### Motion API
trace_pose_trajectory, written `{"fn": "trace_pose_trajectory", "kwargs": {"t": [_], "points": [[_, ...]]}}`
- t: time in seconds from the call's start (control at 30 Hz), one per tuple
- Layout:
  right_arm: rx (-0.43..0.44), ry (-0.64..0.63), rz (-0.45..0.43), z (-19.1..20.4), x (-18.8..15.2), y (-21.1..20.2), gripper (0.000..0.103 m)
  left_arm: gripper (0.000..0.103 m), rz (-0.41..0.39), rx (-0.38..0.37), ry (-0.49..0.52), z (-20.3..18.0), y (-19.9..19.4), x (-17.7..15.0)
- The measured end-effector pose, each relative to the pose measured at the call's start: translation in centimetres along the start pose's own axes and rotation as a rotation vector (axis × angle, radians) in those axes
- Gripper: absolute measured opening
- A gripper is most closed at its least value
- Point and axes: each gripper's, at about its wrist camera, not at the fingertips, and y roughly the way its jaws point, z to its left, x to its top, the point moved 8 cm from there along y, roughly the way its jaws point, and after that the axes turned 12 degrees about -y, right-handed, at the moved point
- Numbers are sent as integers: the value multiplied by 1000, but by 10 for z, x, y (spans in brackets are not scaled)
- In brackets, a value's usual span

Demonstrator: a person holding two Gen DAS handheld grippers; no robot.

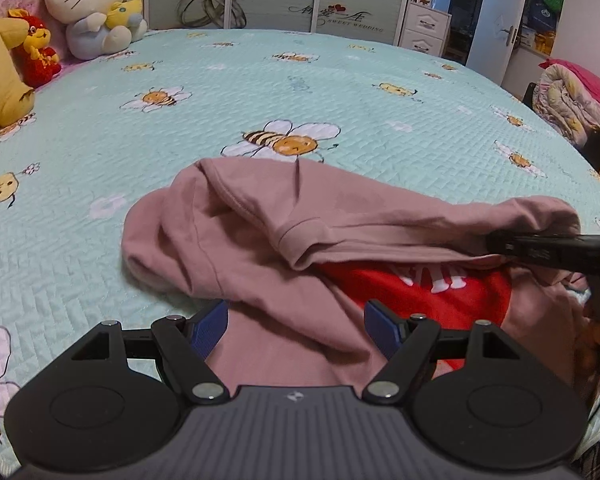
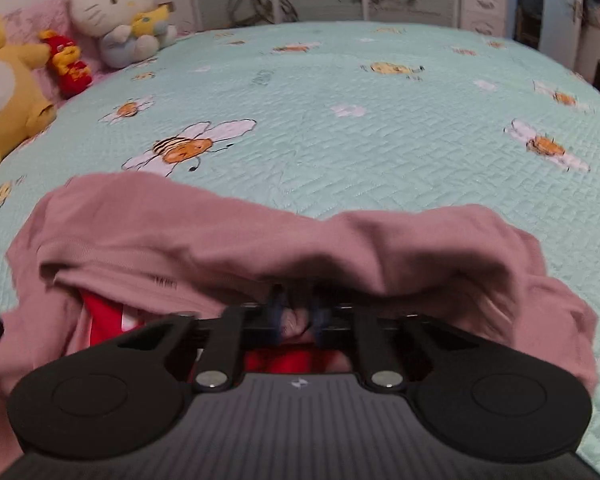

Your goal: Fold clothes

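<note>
Spread wide, the left gripper (image 1: 296, 332) hovers over the near side of a dusty-pink shirt (image 1: 228, 240) with a red print, crumpled on a bee-patterned bedspread (image 1: 340, 92); to the right, the right gripper (image 2: 296, 316) pinches a raised fold of it, plush toys (image 1: 88, 8) at far left

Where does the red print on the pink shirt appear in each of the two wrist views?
Left wrist view: the red print shows right of centre, under the lifted pink shirt, below the right gripper.
Right wrist view: the print peeks out at lower left, with more red just behind the shut right gripper.
Shared landmark: the white cat plush, upper left in both.
</note>
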Motion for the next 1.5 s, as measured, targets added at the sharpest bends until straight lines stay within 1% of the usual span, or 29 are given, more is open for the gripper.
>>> {"fn": "trace_pose_trajectory", "kwargs": {"t": [0.07, 0.13, 0.2, 0.3, 0.37, 0.43, 0.47, 0.53, 0.63, 0.73, 0.8, 0.83, 0.9, 0.97, 1.03, 1.07, 1.1, 1.13, 1.17, 1.27, 1.33, 1.4, 1.47, 1.5], "points": [[-4, -30, -34, 3, -7, -24, 8, 79, 0, 3, -12, 4, -2, -2], [-42, -63, -84, 5, -13, -58, 8, 79, 2, 8, -27, 9, -3, -3], [-50, -62, -119, 6, -18, -90, 8, 79, 5, 12, -43, 14, -4, -5], [-21, -73, -115, 6, -27, -114, 8, 79, 9, 19, -66, 21, -5, -7], [19, -40, -64, 4, -39, -112, 8, 79, 17, 20, -87, 23, -3, -8], [57, 21, -30, 0, -49, -105, 9, 79, 23, 17, -99, 24, -2, -10], [63, 46, -9, -3, -54, -99, 10, 79, 28, 15, -106, 25, -2, -10], [73, 100, 10, -10, -62, -92, 17, 79, 32, 6, -134, 29, -2, -8], [119, 138, -22, -12, -60, -98, 18, 79, 23, -16, -203, 38, -2, 0], [113, 151, -65, -20, -54, -110, 19, 79, 21, -20, -265, 46, 7, 13], [94, 190, -87, -31, -52, -113, 23, 79, 33, 4, -293, 52, 21, 21], [90, 227, -93, -38, -52, -114, 26, 78, 41, 17, -308, 54, 28, 25], [89, 319, -94, -55, -54, -112, 35, 78, 59, 3, -345, 57, 41, 32], [90, 400, -94, -70, -56, -109, 37, 78, 55, 5, -345, 55, 48, 40], [115, 467, -101, -80, -56, -105, 41, 78, 47, 10, -339, 52, 55, 49], [141, 505, -107, -83, -55, -103, 46, 78, 44, 13, -337, 51, 59, 54], [169, 544, -115, -86, -52, -101, 49, 78, 43, 16, -340, 50, 62, 57], [187, 572, -126, -88, -48, -99, 49, 77, 43, 19, -345, 50, 65, 61], [201, 598, -137, -90, -44, -98, 49, 75, 42, 11, -354, 51, 68, 63], [164, 607, -171, -97, -34, -97, 49, 61, 42, -4, -386, 54, 73, 68], [143, 604, -172, -100, -35, -97, 50, 55, 52, -14, -394, 54, 74, 67], [122, 600, -174, -104, -37, -97, 50, 41, 61, -23, -390, 53, 74, 64], [76, 549, -179, -107, -40, -99, 50, 37, 71, -22, -381, 51, 72, 61], [35, 494, -179, -107, -42, -100, 50, 37, 71, -23, -381, 51, 70, 60]]}}
